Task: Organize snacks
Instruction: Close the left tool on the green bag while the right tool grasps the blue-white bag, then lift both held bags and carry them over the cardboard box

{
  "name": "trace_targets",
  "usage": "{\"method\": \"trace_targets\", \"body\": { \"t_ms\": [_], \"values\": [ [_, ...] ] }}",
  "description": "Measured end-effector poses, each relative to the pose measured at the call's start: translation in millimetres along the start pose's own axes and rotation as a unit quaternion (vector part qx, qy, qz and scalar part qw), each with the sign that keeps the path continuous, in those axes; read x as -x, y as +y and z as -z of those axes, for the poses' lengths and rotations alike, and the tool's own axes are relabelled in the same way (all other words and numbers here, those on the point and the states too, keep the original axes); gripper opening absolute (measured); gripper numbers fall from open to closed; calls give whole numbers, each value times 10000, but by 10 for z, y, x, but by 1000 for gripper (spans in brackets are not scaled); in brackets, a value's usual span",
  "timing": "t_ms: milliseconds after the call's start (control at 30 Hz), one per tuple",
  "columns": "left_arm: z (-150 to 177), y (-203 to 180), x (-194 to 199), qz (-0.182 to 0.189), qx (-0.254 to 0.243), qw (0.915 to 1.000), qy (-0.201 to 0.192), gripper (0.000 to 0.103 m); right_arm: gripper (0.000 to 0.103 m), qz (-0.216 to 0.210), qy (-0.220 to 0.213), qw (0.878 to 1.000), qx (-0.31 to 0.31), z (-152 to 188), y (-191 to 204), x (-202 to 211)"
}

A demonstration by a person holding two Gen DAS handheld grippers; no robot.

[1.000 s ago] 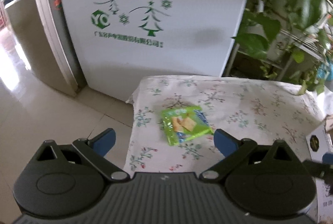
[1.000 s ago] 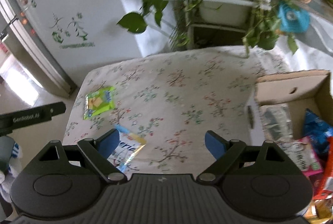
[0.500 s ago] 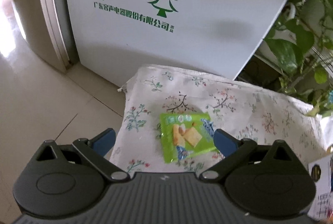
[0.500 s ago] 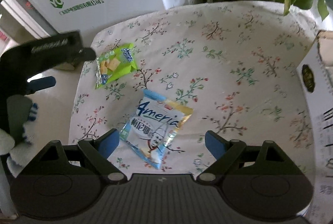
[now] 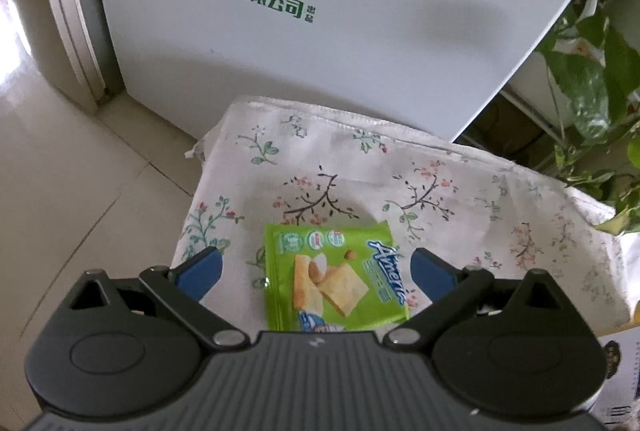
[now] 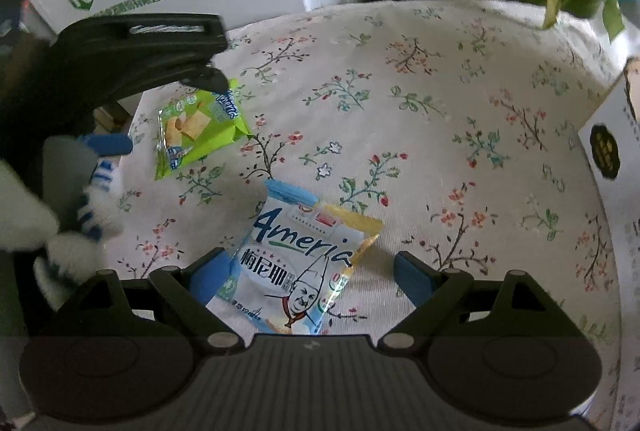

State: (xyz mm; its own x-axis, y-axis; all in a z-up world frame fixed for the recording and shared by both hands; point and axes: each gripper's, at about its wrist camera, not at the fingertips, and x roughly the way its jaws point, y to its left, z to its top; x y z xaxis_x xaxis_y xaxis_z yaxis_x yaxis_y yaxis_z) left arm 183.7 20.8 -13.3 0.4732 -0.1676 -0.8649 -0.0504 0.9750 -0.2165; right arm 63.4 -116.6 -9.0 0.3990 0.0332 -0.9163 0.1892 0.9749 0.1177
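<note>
Green snack packet [image 5: 334,277] flat, squarish, no clear long axis; left hand-held gripper [image 5: 316,267] agape astride it.

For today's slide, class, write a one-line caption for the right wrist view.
Open right gripper poised over a blue-and-white Ameria snack packet on a floral tablecloth, green snack packet beyond.

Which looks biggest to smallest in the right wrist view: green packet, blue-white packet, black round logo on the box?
1. blue-white packet, though it is nearest the camera, which inflates it
2. green packet
3. black round logo on the box
</note>
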Motion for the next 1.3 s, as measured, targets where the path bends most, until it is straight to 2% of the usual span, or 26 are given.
{"method": "trace_targets", "body": {
  "t_ms": [233, 300, 367, 400, 500, 600, 667, 833, 933, 1300],
  "values": [
    [-10, -85, -113, -26, -238, 9997, 95, 100, 91, 206, -163, 9993, 253, -2, 45, -29],
    [33, -140, -148, -159, -384, 9991, 86, 100, 85, 301, -189, 9985, 405, 6, 74, -41],
    [70, -209, -173, -341, -620, 9975, 75, 100, 74, 419, -235, 9970, 604, 18, 91, -34],
    [93, -233, -181, -438, -716, 9964, 67, 100, 73, 479, -254, 9964, 658, 20, 85, -29],
    [161, -228, -170, -506, -775, 9957, -86, 98, 63, 448, -252, 9968, 607, 2, 14, 5],
    [180, -217, -138, -598, -830, 9946, -191, 87, 58, 425, -227, 9973, 557, -19, -53, 28],
    [171, -184, -101, -607, -758, 9950, -246, 77, 57, 370, -209, 9979, 495, -32, -89, 43],
    [111, -46, -22, -400, -425, 9980, -258, 65, 57, 194, -169, 9993, 272, -56, -170, 49],
    [117, -5, 18, -381, -322, 9984, -254, 63, 57, 169, -196, 9995, 187, -68, -188, 69],
    [209, -179, 227, -310, -660, 9964, -434, 63, 57, 45, -401, 9992, 14, -129, -260, 237]
  ]
}}
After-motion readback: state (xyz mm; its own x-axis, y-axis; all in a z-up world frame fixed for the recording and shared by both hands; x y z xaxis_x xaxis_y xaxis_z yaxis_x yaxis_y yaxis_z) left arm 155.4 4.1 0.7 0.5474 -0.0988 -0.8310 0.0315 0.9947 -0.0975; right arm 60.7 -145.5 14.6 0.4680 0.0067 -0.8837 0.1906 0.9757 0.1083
